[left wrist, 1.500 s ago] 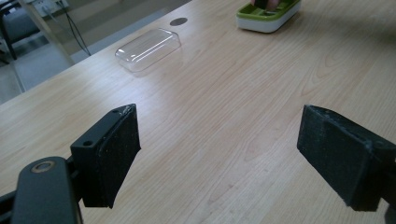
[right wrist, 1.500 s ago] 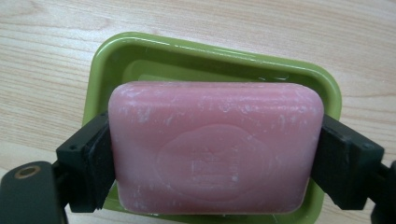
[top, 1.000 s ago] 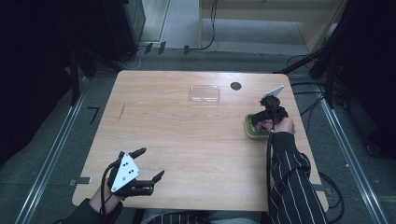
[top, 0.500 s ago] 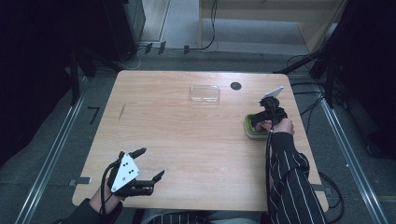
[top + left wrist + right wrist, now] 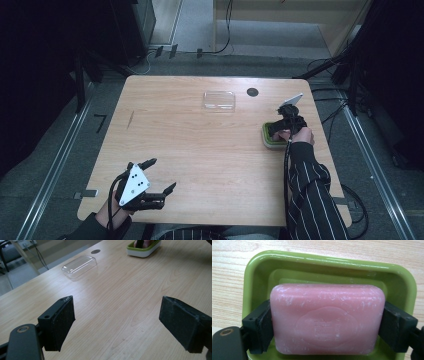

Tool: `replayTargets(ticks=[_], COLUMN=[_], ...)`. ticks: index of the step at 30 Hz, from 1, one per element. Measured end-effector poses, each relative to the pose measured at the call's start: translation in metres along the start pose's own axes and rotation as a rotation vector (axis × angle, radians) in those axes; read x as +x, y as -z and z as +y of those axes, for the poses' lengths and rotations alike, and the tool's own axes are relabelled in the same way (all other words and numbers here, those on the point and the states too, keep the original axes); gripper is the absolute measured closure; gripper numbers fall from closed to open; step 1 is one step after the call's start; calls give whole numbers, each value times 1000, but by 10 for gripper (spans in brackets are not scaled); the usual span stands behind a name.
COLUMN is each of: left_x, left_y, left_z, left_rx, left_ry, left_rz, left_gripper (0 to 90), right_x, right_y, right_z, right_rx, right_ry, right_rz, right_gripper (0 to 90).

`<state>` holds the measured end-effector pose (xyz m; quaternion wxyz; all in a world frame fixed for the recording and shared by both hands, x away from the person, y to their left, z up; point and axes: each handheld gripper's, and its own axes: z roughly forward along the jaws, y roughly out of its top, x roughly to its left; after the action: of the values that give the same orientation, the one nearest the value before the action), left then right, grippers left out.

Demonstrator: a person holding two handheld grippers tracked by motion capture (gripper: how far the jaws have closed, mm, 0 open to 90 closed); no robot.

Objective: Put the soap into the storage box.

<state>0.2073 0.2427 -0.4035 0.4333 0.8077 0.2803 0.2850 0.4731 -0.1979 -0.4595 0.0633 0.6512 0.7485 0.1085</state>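
Right gripper clamped on pink rectangular soap bar inside green plastic dish — centre frame. Left gripper spread wide, holding nothing — bottom of frame.

On the one light wooden counter there is a single pink rectangular bar of soap, one green plastic soap dish with a white base, one clear plastic rectangular lid and one small dark round disc set in the wood. Two pairs of black hand-held tongs are present, the left tongs and the right tongs. Two of the person's arms come in, one in a striped black-and-white sleeve.
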Motion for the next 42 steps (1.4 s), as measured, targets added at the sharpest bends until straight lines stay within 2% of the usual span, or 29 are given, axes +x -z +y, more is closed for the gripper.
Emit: replayTargets(ticks=[25, 28, 33, 42], left_x=[1, 1, 0, 0], left_y=[-2, -3, -2, -3], left_z=[0, 0, 1, 2], left_rx=[-1, 1, -3, -3], left_ry=[-1, -4, -3, -4], left_rz=[-3, -5, -4, -7], left_gripper=[140, 140, 140, 140], right_x=[-1, -1, 0, 3], right_y=[0, 3, 15, 29], right_z=[0, -1, -4, -12], right_rx=[-4, -12, -60, -59], right_ry=[19, 23, 44, 78], right_rz=[-6, -9, -3, 19], right_gripper=[133, 129, 99, 33])
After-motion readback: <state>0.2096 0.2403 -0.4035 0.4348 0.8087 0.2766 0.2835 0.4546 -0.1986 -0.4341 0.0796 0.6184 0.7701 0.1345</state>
